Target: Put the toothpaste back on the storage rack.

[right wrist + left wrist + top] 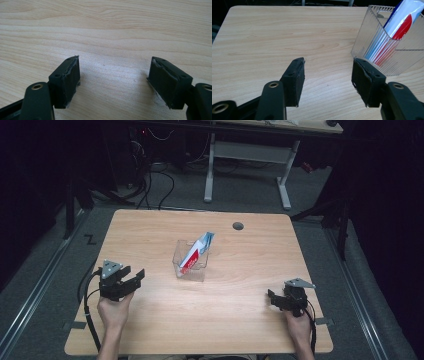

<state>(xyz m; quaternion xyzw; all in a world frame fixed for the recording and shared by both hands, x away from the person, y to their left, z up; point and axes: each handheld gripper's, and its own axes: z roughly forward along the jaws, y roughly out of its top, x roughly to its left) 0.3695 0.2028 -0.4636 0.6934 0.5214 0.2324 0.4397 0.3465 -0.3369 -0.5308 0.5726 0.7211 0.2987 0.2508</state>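
No legible text anywhere; red, white and blue tube (197,253) in clear holder (190,268) carries print too blurred to read.

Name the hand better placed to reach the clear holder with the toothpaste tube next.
Left. The left gripper sits nearer the clear holder, its open fingers pointing toward it with the toothpaste tube in sight. The right gripper faces bare table.

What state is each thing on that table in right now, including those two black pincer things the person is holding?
Clear plastic holder: upright at mid-table, nothing gripping it.
Toothpaste tube: inside the holder, leaning, top end sticking out above the rim.
Left tool: open, empty, near the holder but apart from it.
Right tool: open, empty, over bare table.
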